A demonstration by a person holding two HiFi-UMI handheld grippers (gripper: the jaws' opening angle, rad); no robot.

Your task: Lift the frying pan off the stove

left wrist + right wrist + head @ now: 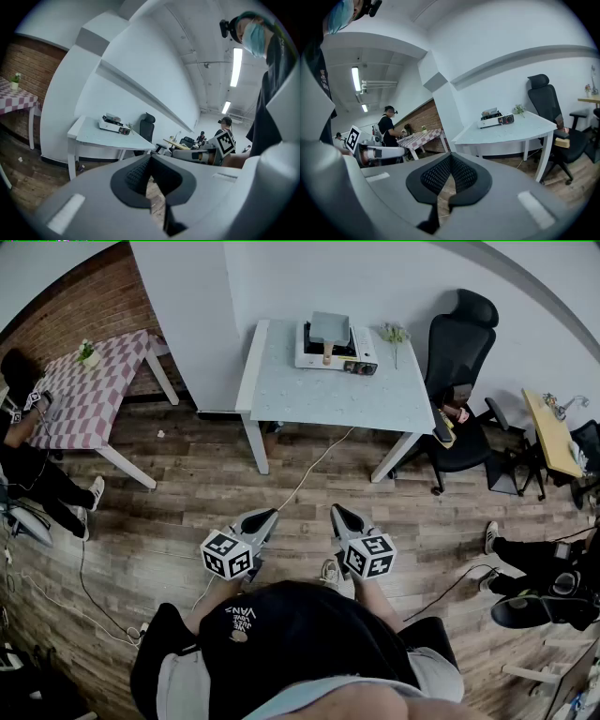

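A grey square frying pan [329,328] with a wooden handle sits on a white portable stove [337,354] at the back of a white table [309,395]. Both grippers hover over the wooden floor, well short of the table. My left gripper [272,513] is shut with nothing in it, and so is my right gripper [335,509]. In the left gripper view the stove [114,124] and pan [111,117] are small and far off beyond the shut left gripper [150,161]. The right gripper view shows the stove [497,121] and pan [490,112] past the shut right gripper [451,159].
A black office chair [461,352] stands right of the table, and a small plant [395,334] sits by the stove. A checkered table [89,395] is at the left, a yellow table [551,432] at the right. People sit at both sides. Cables [314,465] cross the floor.
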